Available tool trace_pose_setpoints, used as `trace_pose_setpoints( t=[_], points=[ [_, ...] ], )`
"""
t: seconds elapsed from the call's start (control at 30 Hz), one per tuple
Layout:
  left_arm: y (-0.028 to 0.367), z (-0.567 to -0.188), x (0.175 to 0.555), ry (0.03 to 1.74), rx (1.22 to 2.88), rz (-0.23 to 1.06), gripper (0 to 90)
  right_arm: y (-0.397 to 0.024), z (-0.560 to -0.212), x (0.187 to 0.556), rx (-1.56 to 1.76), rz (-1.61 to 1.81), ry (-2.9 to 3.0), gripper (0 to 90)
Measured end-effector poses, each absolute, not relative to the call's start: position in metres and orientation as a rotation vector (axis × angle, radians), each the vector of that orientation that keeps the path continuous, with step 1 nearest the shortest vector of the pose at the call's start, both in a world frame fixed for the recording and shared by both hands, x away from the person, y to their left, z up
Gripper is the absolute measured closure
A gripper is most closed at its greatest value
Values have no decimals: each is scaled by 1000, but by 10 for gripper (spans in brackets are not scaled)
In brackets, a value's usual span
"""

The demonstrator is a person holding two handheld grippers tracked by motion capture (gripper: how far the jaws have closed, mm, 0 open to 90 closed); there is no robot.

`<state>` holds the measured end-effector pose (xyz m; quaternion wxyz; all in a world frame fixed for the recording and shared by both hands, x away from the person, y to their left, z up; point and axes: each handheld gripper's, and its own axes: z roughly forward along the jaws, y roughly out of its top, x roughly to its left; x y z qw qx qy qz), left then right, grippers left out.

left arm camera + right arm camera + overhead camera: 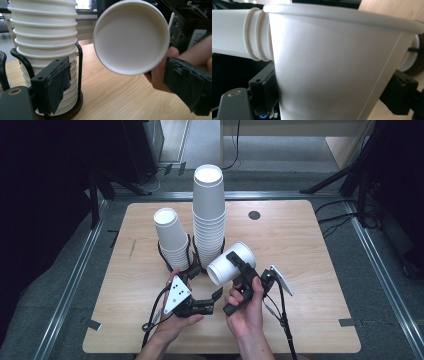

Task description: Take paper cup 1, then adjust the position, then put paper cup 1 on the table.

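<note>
Paper cup (231,263) lies tilted in my right gripper (239,271), fingers clamped on its wall, above the desk (310,270) beside the stacks; my left gripper (212,296) fingers stand apart, empty.

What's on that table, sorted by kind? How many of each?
Stacks of white paper cups in black holders: 2, a tall stack and a short stack
Loose white cup clamped in the right gripper: 1
Handheld grippers: 2, counting the open left gripper
Total: 5
</note>
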<state>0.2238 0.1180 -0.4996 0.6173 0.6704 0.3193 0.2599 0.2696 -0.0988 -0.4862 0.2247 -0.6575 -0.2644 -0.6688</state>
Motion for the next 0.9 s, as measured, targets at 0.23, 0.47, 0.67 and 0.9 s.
trace_pose_setpoints(
  t=[0.23, 0.47, 0.67, 0.9],
  points=[
    [117, -500, 224, 732, 1555, 597, 81, -107, -474, 274, -1817, -2000, -863, 153],
    [118, -501, 225, 733, 1563, 598, 81, -119, -458, 273, -1813, -2160, -1035, 152],
    [119, -500, 225, 737, 1559, 595, 81, -125, -447, 270, -1786, -2284, -1204, 152],
    [119, -501, 226, 739, 1567, 593, 81, -132, -432, 269, -1814, -2373, -1422, 151]
  ],
)
